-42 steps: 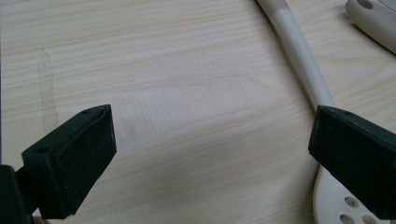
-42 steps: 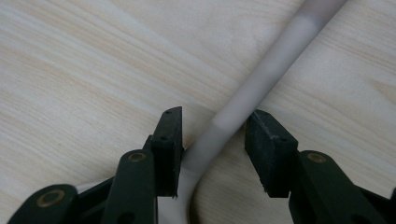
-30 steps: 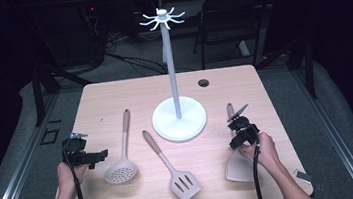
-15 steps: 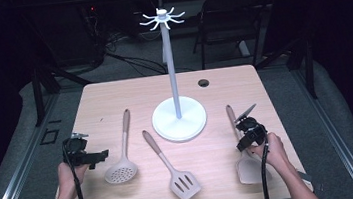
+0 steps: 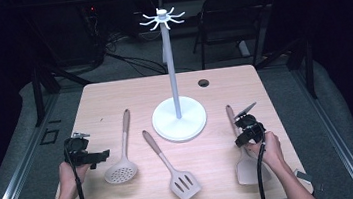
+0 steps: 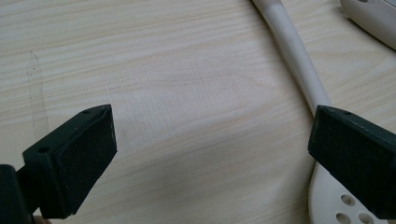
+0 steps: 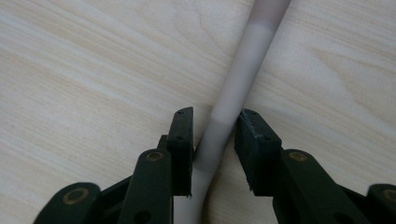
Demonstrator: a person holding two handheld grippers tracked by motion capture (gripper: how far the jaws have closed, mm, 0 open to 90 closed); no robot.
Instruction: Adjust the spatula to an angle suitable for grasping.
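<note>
right gripper has just been closing around the pale grey spatula's handle, pads not quite clamped, lining up a lift toward the white hook stand.

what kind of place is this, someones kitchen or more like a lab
More likely a lab or recording studio than a kitchen: a bare wooden table stands among dark surroundings, loose cables run across the grey floor behind it, and a folding chair sits beyond.

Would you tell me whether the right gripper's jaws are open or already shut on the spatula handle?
Nearly shut, not clearly gripping: the right gripper straddles the solid spatula's handle; jaws have just been closing, slim gaps seem left.
</note>
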